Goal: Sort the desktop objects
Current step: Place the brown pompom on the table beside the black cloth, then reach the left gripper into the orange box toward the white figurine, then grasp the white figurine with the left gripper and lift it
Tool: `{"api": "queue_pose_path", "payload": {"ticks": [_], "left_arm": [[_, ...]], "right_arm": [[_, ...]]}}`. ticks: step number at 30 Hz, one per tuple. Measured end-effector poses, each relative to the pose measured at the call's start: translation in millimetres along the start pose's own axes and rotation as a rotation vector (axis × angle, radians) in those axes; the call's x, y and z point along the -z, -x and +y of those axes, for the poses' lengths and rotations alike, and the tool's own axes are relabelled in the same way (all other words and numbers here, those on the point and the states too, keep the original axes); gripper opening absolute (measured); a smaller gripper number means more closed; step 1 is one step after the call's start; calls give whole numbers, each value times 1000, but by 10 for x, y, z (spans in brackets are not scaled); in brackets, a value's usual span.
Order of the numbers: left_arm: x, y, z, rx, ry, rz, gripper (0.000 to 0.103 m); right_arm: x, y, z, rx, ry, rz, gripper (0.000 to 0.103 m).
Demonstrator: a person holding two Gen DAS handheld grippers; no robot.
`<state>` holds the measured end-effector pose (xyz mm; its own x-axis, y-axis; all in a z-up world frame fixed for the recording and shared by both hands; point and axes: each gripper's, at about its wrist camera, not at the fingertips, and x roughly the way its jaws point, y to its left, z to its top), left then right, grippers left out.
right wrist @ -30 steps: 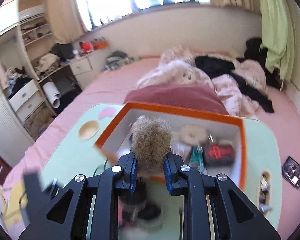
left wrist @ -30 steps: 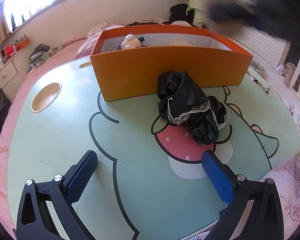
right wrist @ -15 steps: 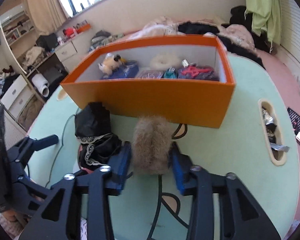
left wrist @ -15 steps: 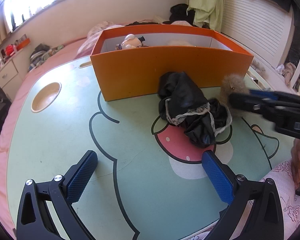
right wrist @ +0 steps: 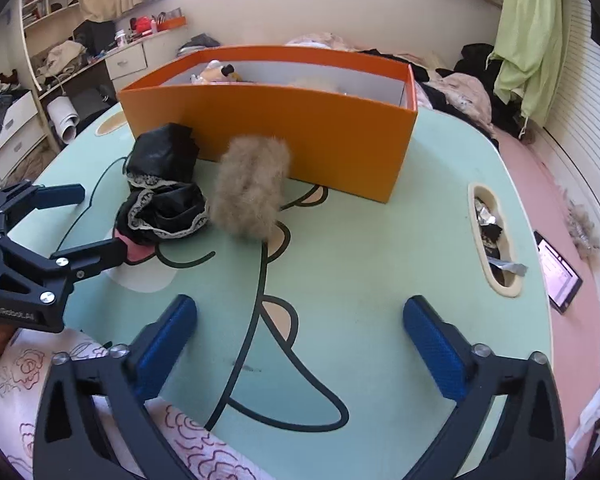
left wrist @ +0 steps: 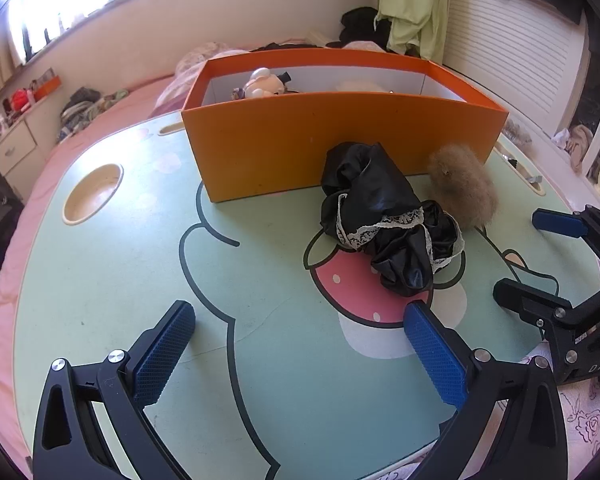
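At the far left of the mint-green worktop [left wrist: 100, 264], with its cartoon print, sat a round cream cup recess [left wrist: 93, 193]. To its right stood the orange box [left wrist: 332, 140], open at the top, with a pale plush toy [left wrist: 262, 82] showing above its near wall at the left end. In front of the box lay a crumpled black garment with lace trim [left wrist: 384, 220], touching the box's near wall, and just beside it on the right rested the tan fluffy ball [left wrist: 462, 184], free on the worktop and close to the box's right front corner; whether it touched the garment could not be told. The left gripper [left wrist: 300, 344] hovered low over the near part of the worktop, its jaws spread wide with nothing between the blue pads. The right gripper [right wrist: 300, 344] stood to the right of it, and its jaws had just been opening; they were now fully apart and empty, the fluffy ball lying ahead of them and out of their reach. From the right wrist view, a long slot [right wrist: 494, 236] near the worktop's right edge held small dark and silvery bits, and beyond that edge a phone [right wrist: 558, 276] lay on the pink bed [right wrist: 540, 168].
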<state>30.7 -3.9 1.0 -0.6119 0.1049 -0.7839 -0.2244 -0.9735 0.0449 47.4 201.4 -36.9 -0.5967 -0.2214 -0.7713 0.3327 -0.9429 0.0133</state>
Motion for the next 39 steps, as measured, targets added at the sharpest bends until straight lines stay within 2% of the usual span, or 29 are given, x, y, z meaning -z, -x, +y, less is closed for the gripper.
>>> {"api": "queue_pose_path", "payload": {"ticks": [18, 21, 23, 26, 28, 29, 31, 34, 38, 39], "left_arm": [[26, 19, 54, 3, 5, -4, 103], [27, 58, 125, 33, 29, -23, 103], [11, 159, 156, 33, 44, -63, 102], [-72, 370, 143, 25, 36, -134, 87], [-203, 490, 128, 28, 27, -163, 74], [-287, 531, 125, 35, 23, -167, 69], [-464, 567, 113, 47, 13, -162, 51], [-862, 491, 111, 54, -3, -134, 33], [-1331, 164, 139, 3, 0, -55, 33], [-1427, 59, 132, -32, -6, -39, 39]], "right_arm": [[41, -26, -21, 0, 5, -9, 103], [43, -30, -21, -1, 5, -10, 103], [34, -14, -11, -1, 5, -10, 103], [35, -15, -10, -3, 5, -12, 103], [43, -29, -18, -2, 5, -13, 103], [37, -21, -17, -2, 5, -12, 103], [41, -30, -25, -3, 5, -13, 103], [39, -28, -26, -5, 7, -11, 103], [41, -31, -36, -7, 8, -11, 103], [41, -29, -35, -7, 8, -11, 103]]}}
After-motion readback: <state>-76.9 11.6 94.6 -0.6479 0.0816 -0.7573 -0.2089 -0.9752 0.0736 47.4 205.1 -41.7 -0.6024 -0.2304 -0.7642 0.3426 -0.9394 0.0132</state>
